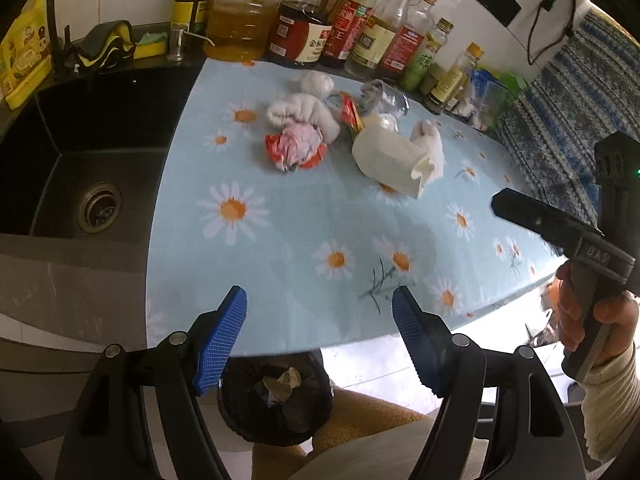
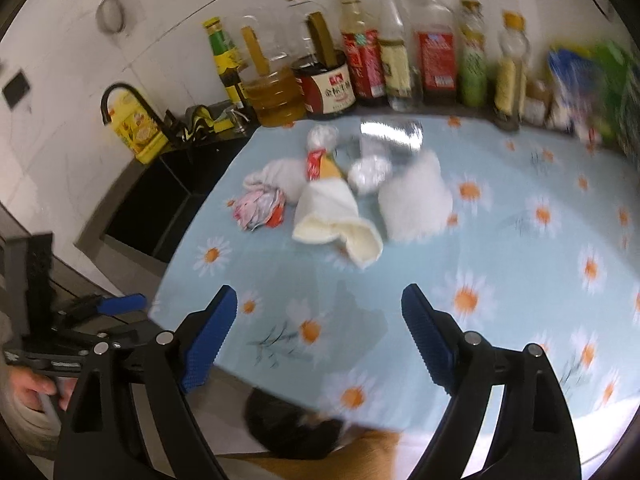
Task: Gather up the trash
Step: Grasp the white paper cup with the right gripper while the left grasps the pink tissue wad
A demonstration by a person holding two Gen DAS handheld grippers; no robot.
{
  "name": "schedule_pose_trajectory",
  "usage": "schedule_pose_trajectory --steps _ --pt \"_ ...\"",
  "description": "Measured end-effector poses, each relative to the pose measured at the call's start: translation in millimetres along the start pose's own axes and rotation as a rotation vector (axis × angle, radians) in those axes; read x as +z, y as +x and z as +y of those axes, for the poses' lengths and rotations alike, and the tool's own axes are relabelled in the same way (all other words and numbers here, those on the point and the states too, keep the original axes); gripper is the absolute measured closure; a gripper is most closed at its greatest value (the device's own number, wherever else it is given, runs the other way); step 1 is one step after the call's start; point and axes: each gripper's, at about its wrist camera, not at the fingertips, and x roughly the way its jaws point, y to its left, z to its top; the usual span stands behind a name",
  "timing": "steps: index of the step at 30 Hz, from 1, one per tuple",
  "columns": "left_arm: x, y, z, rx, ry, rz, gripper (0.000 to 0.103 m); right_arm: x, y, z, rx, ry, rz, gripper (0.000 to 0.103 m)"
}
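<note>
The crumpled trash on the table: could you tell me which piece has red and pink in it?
The crumpled wrapper at the pile's sink-side edge; the others are white or silvery.

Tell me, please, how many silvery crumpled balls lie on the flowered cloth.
2. One ball lies at the back near the bottles; the other ball beside the cream wad. More may be hidden.

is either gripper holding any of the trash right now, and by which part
Nothing is held. The left gripper and the right gripper are both open and empty above the near edge of the tablecloth; the trash lies farther back.
</note>
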Motion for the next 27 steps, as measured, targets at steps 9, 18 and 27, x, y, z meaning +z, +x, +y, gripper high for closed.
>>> schedule_pose_trajectory --steps 9,18,27 --pt "11 11 4 0.059 -0.09 0.005 0.03 19 58 11 -0.061 -0.238 0.072 0.019" --pt "11 22 15 0.089 -0.195 0.016 0.03 22 95 20 -0.177 -0.474 0.059 0.019" --pt "20 27 11 0.094 -0.215 0.013 0.03 30 117 16 -0.166 -0.507 0.114 0.056"
